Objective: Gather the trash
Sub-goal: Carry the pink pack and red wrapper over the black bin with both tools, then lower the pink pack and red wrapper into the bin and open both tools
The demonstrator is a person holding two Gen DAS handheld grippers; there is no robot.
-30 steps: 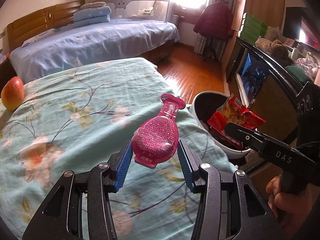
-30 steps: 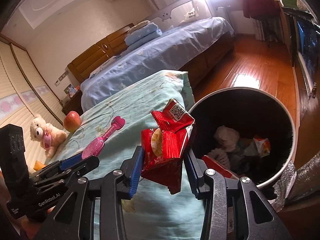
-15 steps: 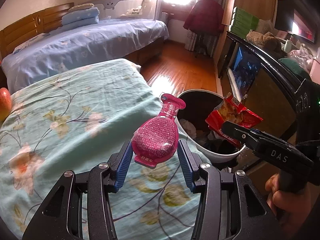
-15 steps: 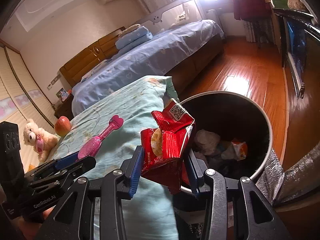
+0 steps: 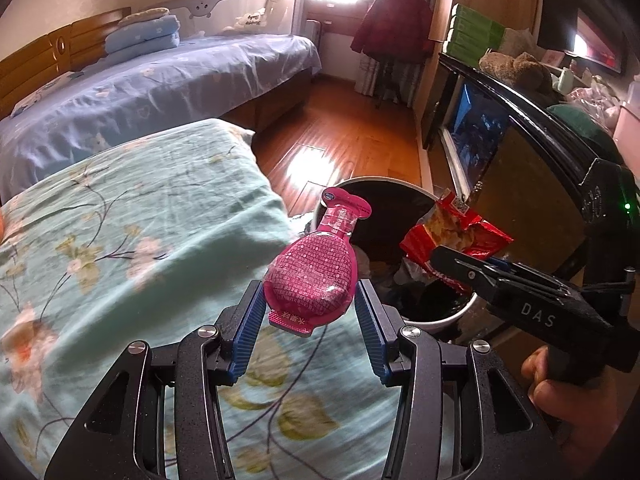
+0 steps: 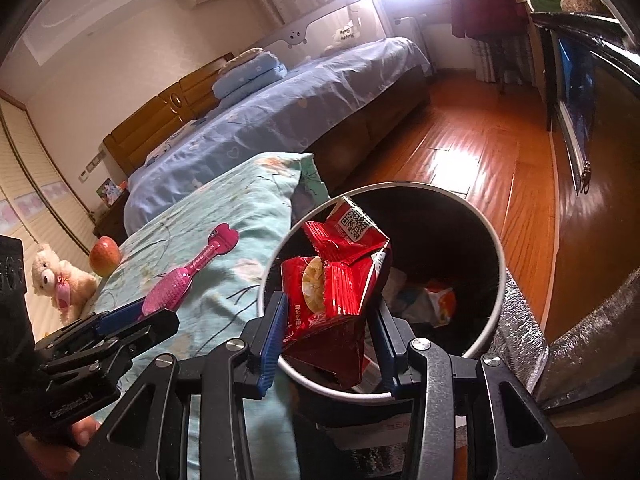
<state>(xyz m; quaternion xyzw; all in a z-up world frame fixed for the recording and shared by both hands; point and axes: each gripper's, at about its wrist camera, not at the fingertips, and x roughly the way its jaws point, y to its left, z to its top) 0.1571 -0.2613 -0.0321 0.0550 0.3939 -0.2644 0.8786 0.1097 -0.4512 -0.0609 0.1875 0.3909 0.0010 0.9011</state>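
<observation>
- I am carrying two pieces of trash at once, one in each gripper, so both can go into the bin (image 6: 497,264) in a single trip.
- My left gripper (image 5: 310,312) is clenching its jaws on the fat lower part of the pink pouch (image 5: 314,276), with the narrow neck pointing up and away toward the bin; gripping the wide belly is giving the blue ribbed pads (image 5: 250,326) more to bite on.
- The pouch is hanging over the bed (image 5: 132,208), just beside the bin's near rim, not yet above the opening, as far as I can judge.
- My right gripper (image 6: 330,340) is squeezing its jaws on the red wrapper (image 6: 334,280), which is hovering over the near rim of the bin, partly above the opening; letting go here looks likely to drop it inside, though it could catch the rim.
- The wrapper is thin crinkled foil, folded and creased, with a white code patch on its upper flap; it is light and may flutter.
- The pouch is glossy, smooth and bulb-shaped with a flat sealed tab at the bottom.
- The bin is round with a pale rim and a dark inside, and is already holding crumpled scraps.
- An apple (image 6: 105,251) and a teddy bear (image 6: 60,284) are lying on the bed, well apart from the bin.
</observation>
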